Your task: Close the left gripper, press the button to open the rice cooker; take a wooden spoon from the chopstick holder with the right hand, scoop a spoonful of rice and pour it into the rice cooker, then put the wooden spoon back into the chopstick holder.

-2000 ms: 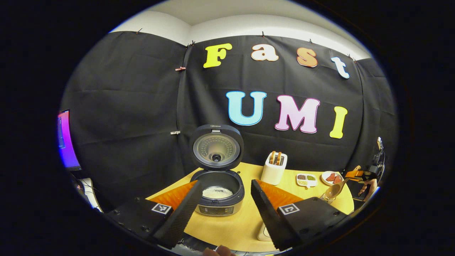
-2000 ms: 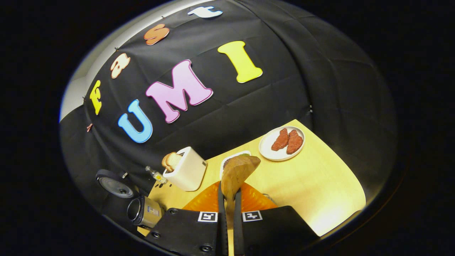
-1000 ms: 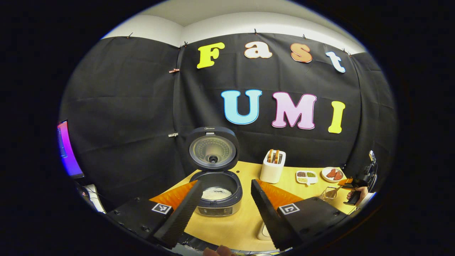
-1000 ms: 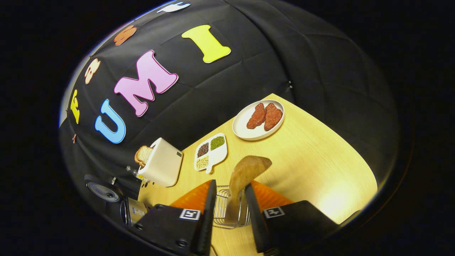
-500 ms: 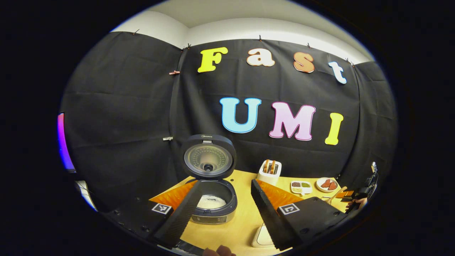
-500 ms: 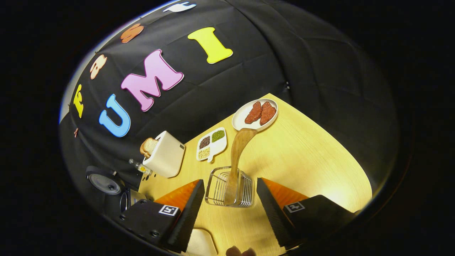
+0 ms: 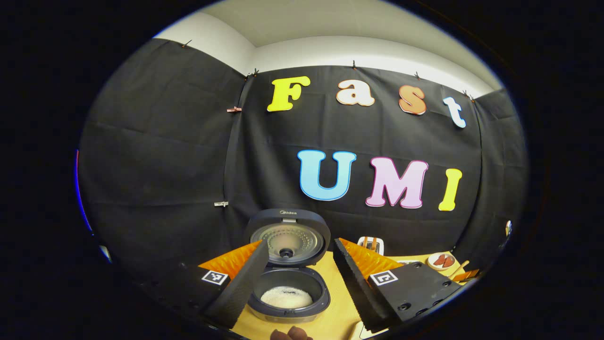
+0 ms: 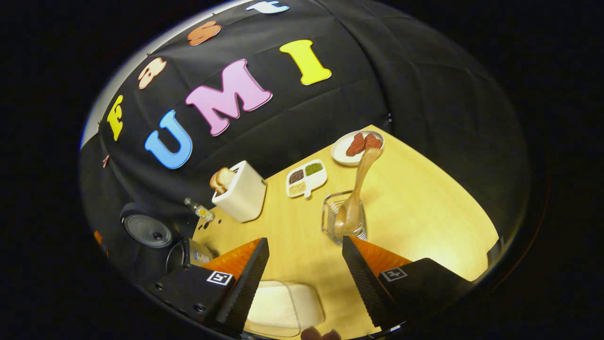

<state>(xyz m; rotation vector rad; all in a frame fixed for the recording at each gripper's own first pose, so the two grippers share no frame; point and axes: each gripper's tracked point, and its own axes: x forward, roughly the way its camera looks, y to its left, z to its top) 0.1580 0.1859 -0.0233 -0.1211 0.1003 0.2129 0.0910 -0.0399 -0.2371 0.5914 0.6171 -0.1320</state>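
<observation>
The rice cooker (image 7: 288, 302) stands open with its lid (image 7: 288, 238) upright and white rice in the pot. My left gripper (image 7: 299, 242) is open and empty, held in front of the cooker. In the right gripper view the wooden spoon (image 8: 361, 179) stands in the wire chopstick holder (image 8: 332, 219), leaning toward the far right with its bowl end up. My right gripper (image 8: 305, 242) is open and empty, set back from the holder. A clear box of rice (image 8: 283, 302) lies between its fingers near the table's front edge.
A white toaster (image 8: 240, 191) with bread, a divided dish of grains (image 8: 306, 178) and a plate of red meat (image 8: 357, 146) line the back of the yellow table (image 8: 424, 208). A small bottle (image 8: 200, 211) stands beside the toaster. The rice cooker (image 8: 151, 231) sits at the left.
My right gripper set the spoon into the holder, opened, and drew back from it. My left gripper backed away and tilted up, staying open.
</observation>
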